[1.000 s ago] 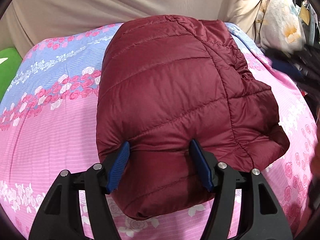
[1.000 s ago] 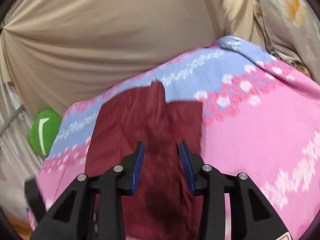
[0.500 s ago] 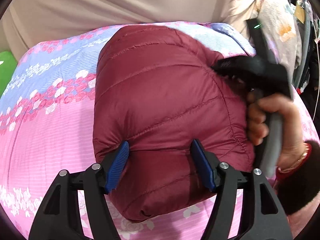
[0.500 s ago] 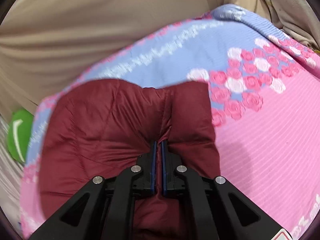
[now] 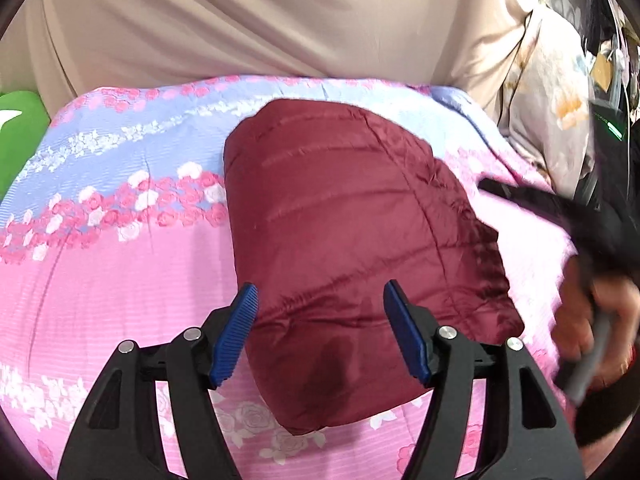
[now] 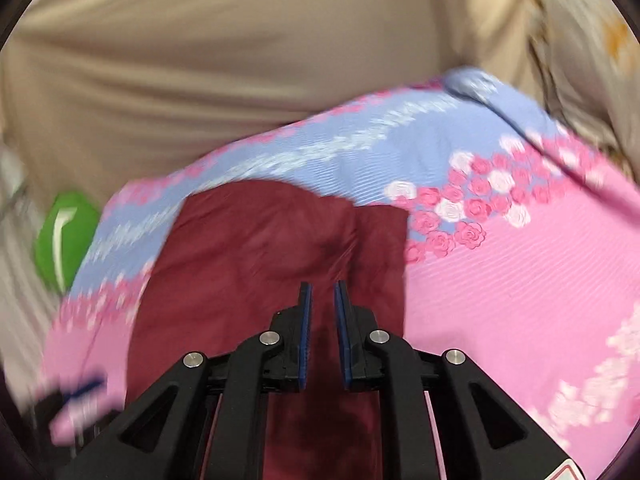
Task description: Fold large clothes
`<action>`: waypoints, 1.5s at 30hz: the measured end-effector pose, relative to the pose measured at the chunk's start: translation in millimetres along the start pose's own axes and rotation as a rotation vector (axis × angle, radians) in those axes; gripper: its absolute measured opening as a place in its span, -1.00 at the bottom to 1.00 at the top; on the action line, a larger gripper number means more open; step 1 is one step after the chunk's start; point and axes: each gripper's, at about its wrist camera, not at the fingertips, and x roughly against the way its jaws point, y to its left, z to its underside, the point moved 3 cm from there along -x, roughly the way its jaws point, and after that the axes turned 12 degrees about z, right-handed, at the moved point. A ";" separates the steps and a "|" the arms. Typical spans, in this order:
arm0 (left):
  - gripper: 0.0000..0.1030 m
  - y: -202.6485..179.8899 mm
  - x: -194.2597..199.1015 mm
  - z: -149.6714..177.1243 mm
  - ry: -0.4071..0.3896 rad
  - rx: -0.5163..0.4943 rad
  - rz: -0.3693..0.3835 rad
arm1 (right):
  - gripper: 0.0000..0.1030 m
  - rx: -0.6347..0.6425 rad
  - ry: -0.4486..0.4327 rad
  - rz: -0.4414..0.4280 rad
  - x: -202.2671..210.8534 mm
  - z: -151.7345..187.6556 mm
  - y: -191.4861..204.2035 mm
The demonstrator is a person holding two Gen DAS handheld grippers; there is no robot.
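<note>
A folded dark red quilted jacket (image 5: 352, 240) lies on a pink and blue flowered bedspread (image 5: 120, 288). My left gripper (image 5: 320, 332) is open and empty, its blue pads wide apart above the jacket's near end. The right gripper, blurred, shows at the right of the left wrist view (image 5: 552, 208), held in a hand beside the jacket. In the right wrist view the right gripper (image 6: 322, 336) hovers over the jacket (image 6: 256, 264) with a narrow gap between its pads and nothing held.
A beige sheet (image 5: 280, 20) hangs behind the bed. A green cushion (image 6: 64, 240) sits off the bed's left edge. A flowered cloth (image 5: 560, 112) hangs at the back right. The bedspread (image 6: 520, 280) lies bare right of the jacket.
The right gripper, shut on a jacket fold half a second ago, has let go and drawn back right. The jacket now lies more compact. The left gripper lifted slightly, still open.
</note>
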 end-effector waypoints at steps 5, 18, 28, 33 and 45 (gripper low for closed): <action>0.23 -4.9 -12.0 6.3 0.060 0.007 0.038 | -0.83 0.079 0.067 -0.048 21.8 51.0 11.9; 0.28 -12.7 -45.7 26.3 0.117 -0.052 -0.060 | -0.98 0.023 0.183 0.033 -5.5 102.2 -19.1; 0.29 -10.2 -46.6 26.7 0.115 -0.056 -0.069 | -0.61 -0.019 0.056 0.038 2.2 40.6 -8.3; 0.30 -10.8 -47.3 26.7 0.114 -0.055 -0.071 | -0.45 -0.023 0.117 0.015 -30.0 39.7 -1.7; 0.32 -16.1 -54.7 29.2 0.109 -0.091 -0.078 | -1.00 0.002 0.150 0.053 -55.9 57.9 -4.0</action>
